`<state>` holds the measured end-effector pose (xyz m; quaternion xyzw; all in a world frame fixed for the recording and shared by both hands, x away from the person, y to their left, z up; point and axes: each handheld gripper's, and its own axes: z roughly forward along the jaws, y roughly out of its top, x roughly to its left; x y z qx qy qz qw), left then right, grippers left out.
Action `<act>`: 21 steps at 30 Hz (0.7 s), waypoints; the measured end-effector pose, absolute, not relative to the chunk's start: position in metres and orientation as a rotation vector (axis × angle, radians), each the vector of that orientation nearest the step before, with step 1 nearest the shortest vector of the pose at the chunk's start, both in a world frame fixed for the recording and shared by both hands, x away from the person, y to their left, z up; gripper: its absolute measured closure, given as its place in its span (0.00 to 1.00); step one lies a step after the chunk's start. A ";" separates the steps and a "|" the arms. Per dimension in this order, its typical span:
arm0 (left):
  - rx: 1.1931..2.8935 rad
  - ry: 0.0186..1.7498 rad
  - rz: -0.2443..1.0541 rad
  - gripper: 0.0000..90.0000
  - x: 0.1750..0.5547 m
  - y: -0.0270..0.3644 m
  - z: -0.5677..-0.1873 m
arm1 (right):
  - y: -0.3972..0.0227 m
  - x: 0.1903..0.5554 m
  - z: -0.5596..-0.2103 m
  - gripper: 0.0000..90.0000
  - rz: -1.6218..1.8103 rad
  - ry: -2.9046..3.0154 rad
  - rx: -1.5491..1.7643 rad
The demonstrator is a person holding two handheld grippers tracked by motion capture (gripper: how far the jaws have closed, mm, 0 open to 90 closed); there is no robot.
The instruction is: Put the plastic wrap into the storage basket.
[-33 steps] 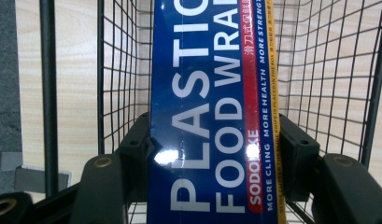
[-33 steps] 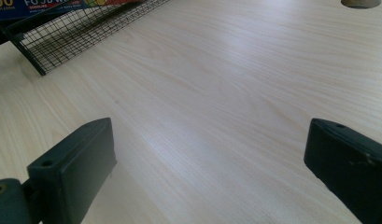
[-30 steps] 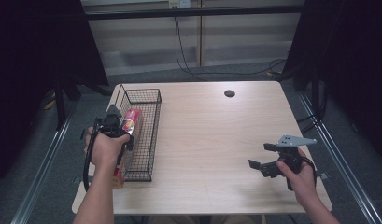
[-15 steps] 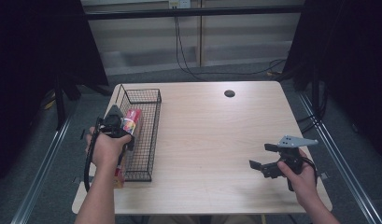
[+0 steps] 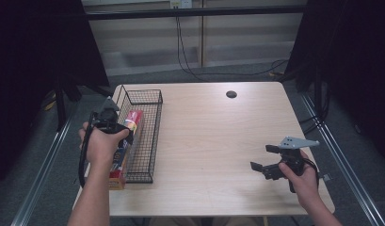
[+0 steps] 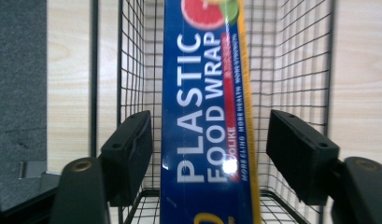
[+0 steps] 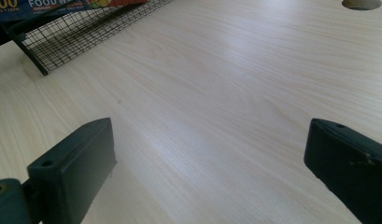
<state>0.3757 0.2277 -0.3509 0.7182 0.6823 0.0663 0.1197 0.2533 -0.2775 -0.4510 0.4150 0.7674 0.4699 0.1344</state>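
Plastic food wrap box (image 6: 207,112) lies lengthwise in the black wire basket (image 5: 150,136) at the table's (image 5: 218,141) left edge. In the left gripper view its blue face with the white lettering runs up between the two black jaws, with a clear gap on each side, so neither pad presses on it. The left gripper (image 6: 209,144) has just been opening, with the box loose between the jaws. From the high view the same box is mostly covered by the left hand (image 5: 103,143); its red far end and a lower corner outside the basket's near end show there.

Across the table, the right gripper (image 5: 270,160) sits near the front right corner, well apart from the basket. Its own view has both jaws spread wide over bare wood, the basket's corner far off.
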 end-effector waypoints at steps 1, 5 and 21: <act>2.101 1.982 0.194 0.34 0.375 0.228 -0.347 | -0.277 0.253 -0.451 0.02 1.363 2.226 1.202; 2.096 1.954 0.191 0.30 0.374 0.227 -0.339 | -0.277 0.253 -0.450 0.02 1.363 2.223 1.204; 2.072 1.826 0.144 0.21 0.365 0.222 -0.331 | -0.276 0.253 -0.451 0.02 1.361 2.232 1.197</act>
